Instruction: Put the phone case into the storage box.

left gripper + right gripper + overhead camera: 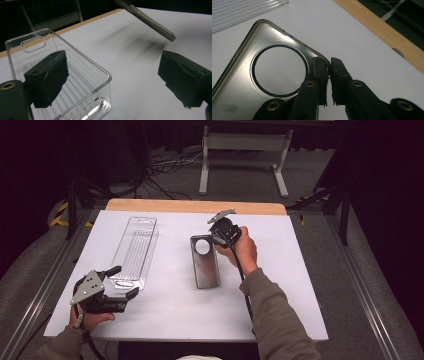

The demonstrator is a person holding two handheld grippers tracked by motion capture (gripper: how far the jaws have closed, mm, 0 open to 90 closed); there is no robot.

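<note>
tongs [328, 82] hide lid [239, 75] corner — edges cropped

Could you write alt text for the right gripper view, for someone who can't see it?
The right tongs pinch the rim of a grey phone case at a corner, beside its round camera hole, above the white table. A ribbed clear tray lies at the top left.

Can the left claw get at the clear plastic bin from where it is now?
Probably yes. The left claw is open beside the near end of the clear rectangular plastic bin, one jaw already over its rim, and nothing lies between them on the white table.
</note>
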